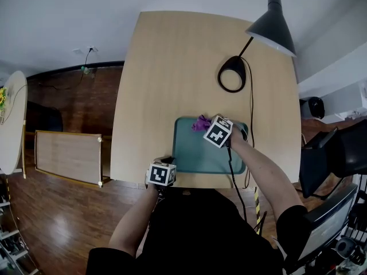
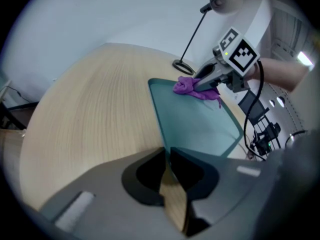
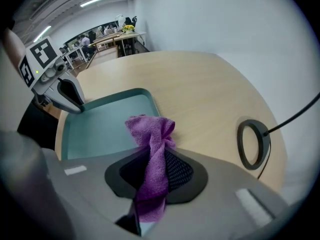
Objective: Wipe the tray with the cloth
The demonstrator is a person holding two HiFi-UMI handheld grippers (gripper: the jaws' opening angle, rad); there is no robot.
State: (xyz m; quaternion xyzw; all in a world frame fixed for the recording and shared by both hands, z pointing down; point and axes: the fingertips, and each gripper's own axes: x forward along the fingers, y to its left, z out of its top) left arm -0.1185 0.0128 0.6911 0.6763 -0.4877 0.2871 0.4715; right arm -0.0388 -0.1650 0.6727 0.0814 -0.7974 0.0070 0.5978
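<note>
A teal tray [image 1: 200, 156] lies near the front edge of the wooden table [image 1: 166, 73]. My right gripper [image 1: 207, 125] is over the tray's far edge, shut on a purple cloth [image 1: 200, 123]. In the right gripper view the cloth [image 3: 150, 146] bunches up out of the jaws above the tray [image 3: 100, 129]. My left gripper [image 1: 170, 161] is at the tray's near left corner. In the left gripper view its jaws [image 2: 167, 154] are shut on the tray's [image 2: 200, 129] rim there. That view also shows the cloth [image 2: 186, 86] touching the tray's far end.
A black desk lamp stands beyond the tray: ring base [image 1: 232, 73], shade [image 1: 274, 23], and a cable [image 1: 251, 113] running down the table's right side. A dark chair [image 1: 332, 153] is at the right. A wooden panel [image 1: 69, 156] lies on the floor at left.
</note>
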